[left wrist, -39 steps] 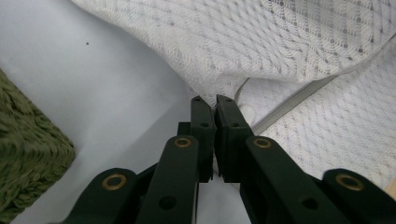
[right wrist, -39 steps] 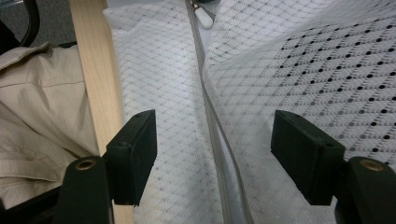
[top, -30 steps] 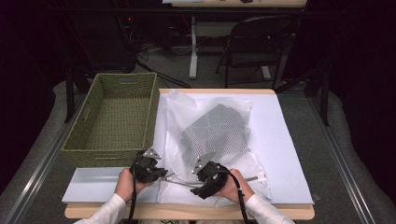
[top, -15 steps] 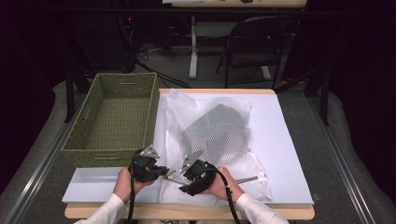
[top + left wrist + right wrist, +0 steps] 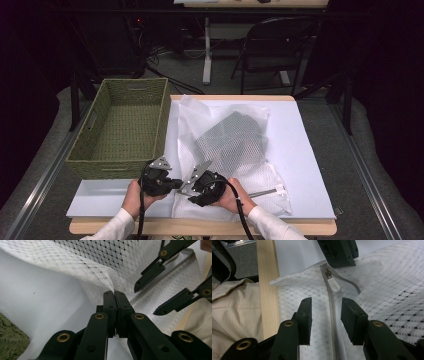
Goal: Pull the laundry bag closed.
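I am working on a white mesh bag (image 5: 227, 165) that lies on the white sheet (image 5: 295, 130) on the desk (image 5: 200, 227), near my side, a bit right of the middle. A dark folded cloth (image 5: 230, 135) sits inside it, toward the far end. A green woven basket (image 5: 122, 125) stands to the left of the bag, close by.

My left gripper (image 5: 115, 293) has its fingers pressed together. They are pinching the near left corner of the bag, right where the zipper (image 5: 331, 305) ends. The cloth bunches up a little at the tips, so I think the hold is good.

My right gripper (image 5: 325, 306) has its fingers spread, but they have just been closing in. The zipper line runs between them and nothing is pinched yet. The small white zipper tab (image 5: 334, 285) lies just past the tips, close to the left gripper.

I think the bag is very light and very soft. It is floppy, so it folds and slides on the smooth sheet if I push it. That is why one hand should hold the corner tight while the other pulls. The mesh has small holes, so a tip could snag in it. The tab is tiny and smooth and may slip out. I would take it flat, by its wide end, and pull along the zipper line, not up.
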`<state>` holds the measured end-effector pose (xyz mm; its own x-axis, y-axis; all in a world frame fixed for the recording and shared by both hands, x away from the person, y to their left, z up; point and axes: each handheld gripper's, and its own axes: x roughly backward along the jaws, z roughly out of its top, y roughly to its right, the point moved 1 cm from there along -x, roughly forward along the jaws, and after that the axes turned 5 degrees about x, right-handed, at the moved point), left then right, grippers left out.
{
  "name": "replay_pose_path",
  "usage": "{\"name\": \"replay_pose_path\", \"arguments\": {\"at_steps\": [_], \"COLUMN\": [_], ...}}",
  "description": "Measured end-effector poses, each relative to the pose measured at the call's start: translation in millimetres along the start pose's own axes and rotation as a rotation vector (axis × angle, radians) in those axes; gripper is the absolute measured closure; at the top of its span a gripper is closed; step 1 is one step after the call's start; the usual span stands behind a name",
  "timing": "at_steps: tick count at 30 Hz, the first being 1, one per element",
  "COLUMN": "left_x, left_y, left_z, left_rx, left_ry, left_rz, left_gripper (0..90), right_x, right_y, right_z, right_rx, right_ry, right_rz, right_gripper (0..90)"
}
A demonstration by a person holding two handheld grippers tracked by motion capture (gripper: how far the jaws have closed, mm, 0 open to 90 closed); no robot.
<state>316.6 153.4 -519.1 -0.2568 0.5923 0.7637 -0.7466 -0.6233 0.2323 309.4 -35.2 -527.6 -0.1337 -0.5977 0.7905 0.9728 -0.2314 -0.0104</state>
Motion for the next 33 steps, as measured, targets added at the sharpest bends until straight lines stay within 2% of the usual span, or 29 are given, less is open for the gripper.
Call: {"name": "replay_pose_path", "arguments": {"at_steps": [2,3,4,11,15,17,18,20,21,25,26,29,31,32,33], "left_x": [0.3,0.3,0.6,1.0,1.1,0.9,0.9,1.3,1.6,1.4,1.3,1.2,0.5,0.4,0.3], "left_y": [0.2,0.6,0.2,1.3,1.9,2.2,2.4,2.6,1.8,1.4,2.0,1.4,2.1,2.2,2.4], "left_z": [0.1,0.0,-0.1,-0.2,-0.2,-0.1,0.0,-0.4,-0.4,-0.9,-1.1,-1.4,-1.5,-1.6,-1.4], "left_rx": [-0.003,-0.005,-0.003,0.0,0.0,-0.001,-0.002,-0.001,-0.002,-0.006,-0.006,-0.003,-0.005,-0.002,-0.006], "left_ry": [0.0,0.002,0.0,0.007,0.008,0.008,0.008,0.012,0.011,0.008,0.009,0.008,0.007,0.006,0.005], "left_rz": [-0.002,0.011,-0.007,-0.02,-0.029,-0.032,-0.031,-0.016,-0.028,-0.025,-0.011,-0.028,-0.013,-0.031,-0.028], "left_gripper": [88.9,89.0,89.0,89.0,89.0,89.0,89.0,89.0,89.0,89.0,89.0,88.9,88.9,88.9,88.9], "right_x": [-2.9,-4.0,-5.4,-17.0,-21.4,-24.2,-25.1,-25.6,-24.5,-21.2,-20.7,-19.9,-21.3,-22.3,-23.0], "right_y": [0.7,1.3,2.2,4.2,6.0,7.0,6.3,6.4,6.4,6.4,5.7,3.8,1.5,1.0,1.1], "right_z": [1.6,2.2,2.9,8.6,9.7,10.1,10.2,10.2,10.0,11.0,11.4,12.6,13.4,13.5,13.8], "right_rx": [0.0,-0.004,-0.006,0.0,-0.019,-0.011,-0.024,-0.023,-0.028,-0.027,-0.029,-0.022,-0.025,-0.03,-0.037], "right_ry": [0.004,0.003,0.007,0.005,0.003,0.003,0.002,0.002,0.006,0.018,0.019,0.021,0.009,0.013,0.015], "right_rz": [-0.007,-0.003,0.0,0.011,0.024,0.029,0.029,0.038,0.044,0.055,0.056,0.07,0.072,0.072,0.073], "right_gripper": [61.7,61.8,61.9,63.2,64.6,65.9,66.5,67.8,69.1,71.6,72.6,75.9,76.8,77.0,77.4]}}
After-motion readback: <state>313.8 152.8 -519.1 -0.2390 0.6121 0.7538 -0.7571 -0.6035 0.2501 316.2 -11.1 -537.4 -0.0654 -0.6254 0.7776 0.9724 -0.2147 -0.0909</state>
